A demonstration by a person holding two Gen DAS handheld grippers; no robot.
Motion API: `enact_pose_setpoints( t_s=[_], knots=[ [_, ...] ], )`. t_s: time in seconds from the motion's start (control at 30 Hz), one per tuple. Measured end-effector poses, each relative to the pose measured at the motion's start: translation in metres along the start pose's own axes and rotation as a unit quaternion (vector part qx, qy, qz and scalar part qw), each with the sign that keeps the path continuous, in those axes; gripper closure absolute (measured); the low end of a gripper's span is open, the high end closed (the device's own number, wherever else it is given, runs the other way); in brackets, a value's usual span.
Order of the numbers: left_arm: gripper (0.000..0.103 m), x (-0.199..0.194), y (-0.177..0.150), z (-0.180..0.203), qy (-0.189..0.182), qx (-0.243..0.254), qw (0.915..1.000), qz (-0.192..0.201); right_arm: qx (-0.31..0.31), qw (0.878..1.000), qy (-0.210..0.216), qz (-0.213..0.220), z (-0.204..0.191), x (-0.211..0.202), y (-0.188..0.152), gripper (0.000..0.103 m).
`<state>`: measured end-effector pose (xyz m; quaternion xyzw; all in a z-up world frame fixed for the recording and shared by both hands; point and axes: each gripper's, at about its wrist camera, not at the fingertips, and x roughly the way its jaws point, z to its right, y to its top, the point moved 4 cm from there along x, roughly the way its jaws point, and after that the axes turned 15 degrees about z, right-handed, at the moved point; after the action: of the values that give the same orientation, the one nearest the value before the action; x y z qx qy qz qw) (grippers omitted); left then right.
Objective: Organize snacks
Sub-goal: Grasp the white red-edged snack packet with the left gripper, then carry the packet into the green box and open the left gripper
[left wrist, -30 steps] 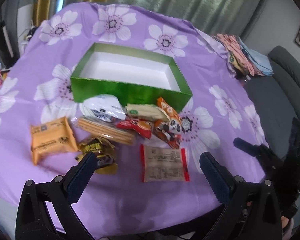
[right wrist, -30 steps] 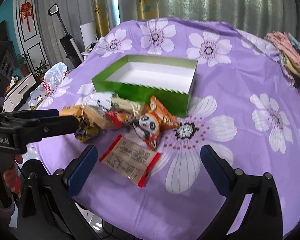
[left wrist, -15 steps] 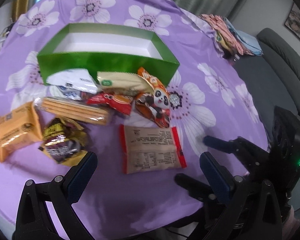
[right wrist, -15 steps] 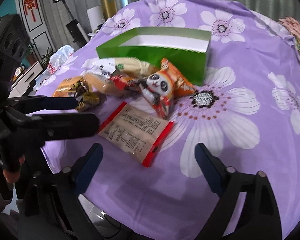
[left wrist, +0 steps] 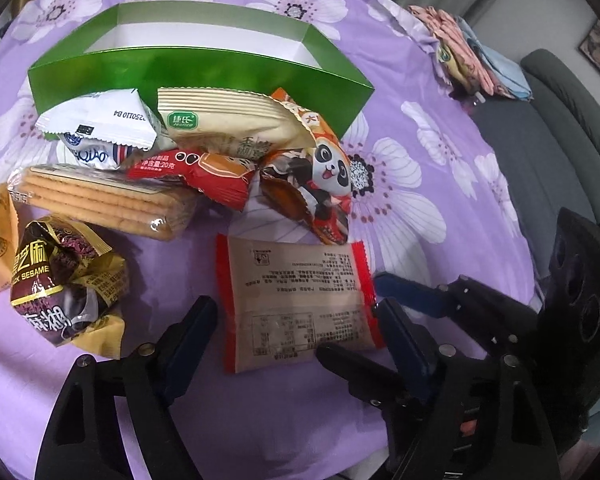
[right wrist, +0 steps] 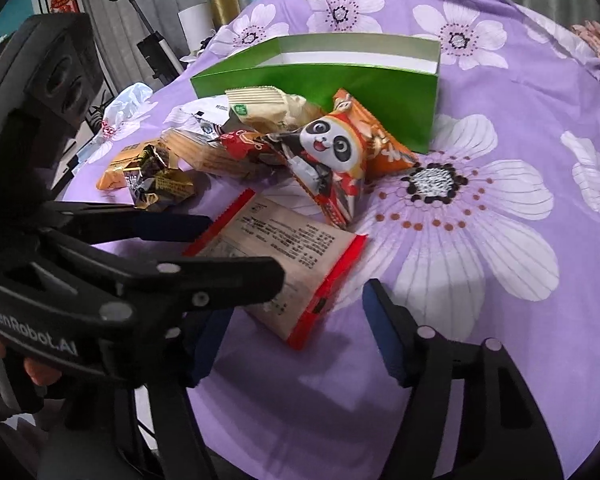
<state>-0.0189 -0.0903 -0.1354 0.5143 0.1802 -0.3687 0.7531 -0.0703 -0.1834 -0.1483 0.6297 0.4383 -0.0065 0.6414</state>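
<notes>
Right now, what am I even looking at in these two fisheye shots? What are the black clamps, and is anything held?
There is no robot arm. A person carries one hand-held gripper in each hand, and a fisheye camera on each looks forward along its two fingers.

In the left wrist view, the left hand-held gripper fills the bottom, and the right hand-held gripper comes in from the right. The right wrist view is the reverse.

On the purple flowered tablecloth stands an open green box, with loose snack packets piled in front of it.

Both grippers have just been closing around the nearest one, the red-edged packet, which lies flat with its printed back up. From these views it looks as if nothing is gripped yet.
</notes>
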Motion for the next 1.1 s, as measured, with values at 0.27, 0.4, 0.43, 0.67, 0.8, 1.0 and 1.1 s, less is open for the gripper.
enact_pose_setpoints(
  t_s=[0.27,0.4,0.43,0.67,0.8,1.0,1.1],
  knots=[
    [0.038,-0.006,-0.003,-0.003,0.001,-0.006,1.0,0.003,-0.003,1.0,0.023,0.009,-0.012,0.004,0.002,0.062],
    [0.044,-0.012,-0.003,0.002,0.0,-0.004,1.0,0.008,-0.006,1.0,0.02,0.01,-0.014,-0.002,0.004,0.065],
    [0.044,-0.015,-0.002,0.004,0.0,-0.001,0.9999,0.012,-0.007,1.0,0.019,0.014,-0.015,-0.005,0.005,0.066],
    [0.044,-0.047,0.023,0.017,-0.005,0.012,0.998,0.062,-0.02,0.998,0.029,0.048,-0.026,-0.03,0.03,0.07],
    [0.044,-0.056,0.044,0.02,-0.006,0.018,0.9961,0.086,-0.036,0.996,0.027,0.075,-0.031,-0.035,0.052,0.07],
    [0.044,-0.055,0.091,0.016,0.0,0.022,0.9935,0.112,-0.054,0.992,0.029,0.112,-0.03,-0.026,0.094,0.07],
    [0.044,-0.048,0.116,0.009,0.003,0.018,0.9926,0.12,-0.058,0.99,0.028,0.128,-0.025,-0.015,0.117,0.07]
  ],
)
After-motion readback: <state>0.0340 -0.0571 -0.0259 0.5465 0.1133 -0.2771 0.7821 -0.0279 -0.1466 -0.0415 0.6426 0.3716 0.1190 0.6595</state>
